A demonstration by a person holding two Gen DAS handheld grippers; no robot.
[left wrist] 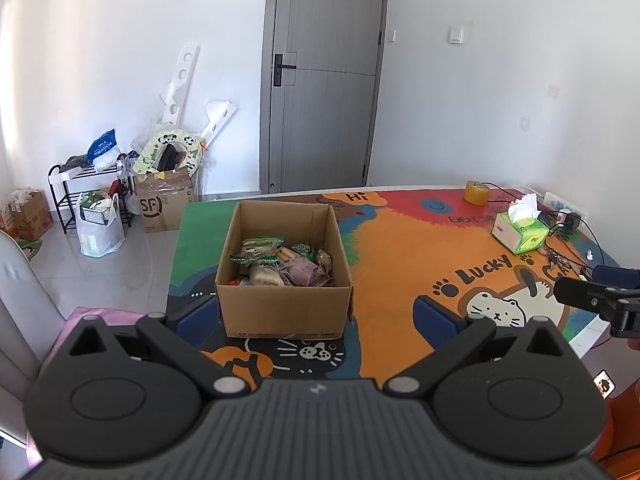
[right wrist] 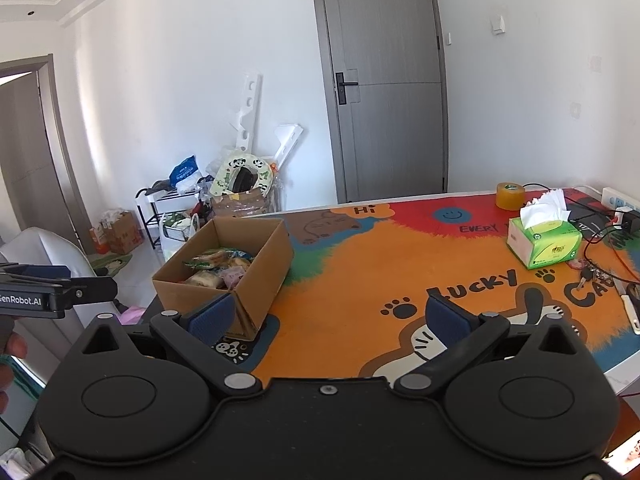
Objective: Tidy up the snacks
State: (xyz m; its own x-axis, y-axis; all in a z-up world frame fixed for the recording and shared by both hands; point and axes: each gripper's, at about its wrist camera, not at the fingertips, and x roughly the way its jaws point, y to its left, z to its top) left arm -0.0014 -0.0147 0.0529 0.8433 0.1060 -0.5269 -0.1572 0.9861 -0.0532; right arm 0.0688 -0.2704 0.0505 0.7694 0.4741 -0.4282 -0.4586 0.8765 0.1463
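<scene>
Both tongs hang back, spread wide and empty: left tongs [left wrist: 316, 312] face the cardboard box [left wrist: 284, 312] squarely, right tongs [right wrist: 328, 316] sit off to its side. The snack packets [left wrist: 280, 264] lie heaped inside the box on the colourful table [left wrist: 400, 248]. Best play, I reckon: come down over the rim, pinch one top packet by its edge.
</scene>
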